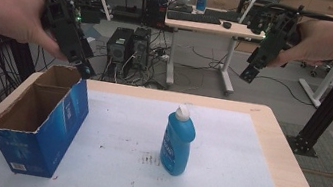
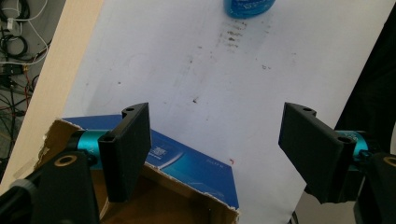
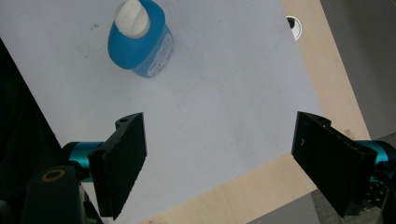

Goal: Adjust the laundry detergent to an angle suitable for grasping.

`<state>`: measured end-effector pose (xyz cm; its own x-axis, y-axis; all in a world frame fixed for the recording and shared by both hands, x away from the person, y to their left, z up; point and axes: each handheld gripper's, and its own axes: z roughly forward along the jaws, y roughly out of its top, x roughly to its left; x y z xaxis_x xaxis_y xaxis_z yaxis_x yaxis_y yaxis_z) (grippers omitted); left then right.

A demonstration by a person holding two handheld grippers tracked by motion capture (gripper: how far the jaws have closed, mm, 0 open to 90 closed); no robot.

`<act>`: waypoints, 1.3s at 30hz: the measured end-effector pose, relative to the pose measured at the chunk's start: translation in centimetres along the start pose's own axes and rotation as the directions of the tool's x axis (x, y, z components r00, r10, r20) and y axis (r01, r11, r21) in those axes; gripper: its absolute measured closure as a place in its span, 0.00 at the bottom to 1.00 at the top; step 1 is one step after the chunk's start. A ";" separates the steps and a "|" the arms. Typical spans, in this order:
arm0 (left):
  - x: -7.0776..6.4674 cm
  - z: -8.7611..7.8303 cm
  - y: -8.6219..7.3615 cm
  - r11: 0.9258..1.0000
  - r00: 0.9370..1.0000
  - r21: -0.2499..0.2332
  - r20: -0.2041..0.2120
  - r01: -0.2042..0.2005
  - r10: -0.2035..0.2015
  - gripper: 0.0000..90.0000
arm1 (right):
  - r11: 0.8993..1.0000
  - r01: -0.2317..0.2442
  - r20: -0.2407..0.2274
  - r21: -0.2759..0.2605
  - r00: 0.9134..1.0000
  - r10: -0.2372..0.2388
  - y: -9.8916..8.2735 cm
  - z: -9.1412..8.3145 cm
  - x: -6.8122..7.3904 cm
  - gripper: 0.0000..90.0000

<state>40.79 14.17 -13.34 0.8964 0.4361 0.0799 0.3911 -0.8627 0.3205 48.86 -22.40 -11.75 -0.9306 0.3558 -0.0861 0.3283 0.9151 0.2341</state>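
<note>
We are still at the approach: the left gripper (image 1: 77, 56), upper left of the high view, hangs over the open cardboard box (image 1: 41, 119) at lower left, and the right gripper (image 1: 251, 71), upper right, is well above the blue bottle (image 1: 177, 143) standing upright at centre; both have jaws spread wide and empty. Next, we judge, the right gripper must come down and close around the bottle's body to carry it to the box. The wooden table (image 1: 280, 162) wears a scuffed white mat (image 1: 123, 132), with desks, a monitor and cables behind.
</note>
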 end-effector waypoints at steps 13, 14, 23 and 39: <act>-0.3 0.1 0.3 1.000 1.000 0.000 -0.001 -0.014 0.014 0.28 | 1.000 -0.010 0.000 -0.004 1.000 0.010 -0.6 -0.1 0.0 0.19; -0.3 0.1 0.4 1.000 1.000 -0.002 0.000 -0.016 0.016 0.28 | 1.000 -0.013 0.000 -0.006 1.000 0.013 -0.6 -0.2 0.0 0.19; -0.3 0.2 0.5 1.000 1.000 -0.002 0.000 -0.018 0.018 0.28 | 1.000 -0.018 0.001 -0.011 1.000 0.018 -0.9 -0.3 -0.3 0.19; -0.5 0.0 0.7 1.000 1.000 -0.001 -0.002 -0.024 0.024 0.28 | 1.000 -0.019 -0.008 -0.015 1.000 0.019 -0.8 0.0 -0.8 0.19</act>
<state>40.62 13.35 -13.19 0.9051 0.4157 0.0893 0.3693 -0.8726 0.3195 49.35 -23.45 -11.88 -0.9255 0.3716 -0.0736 0.3436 0.9052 0.2500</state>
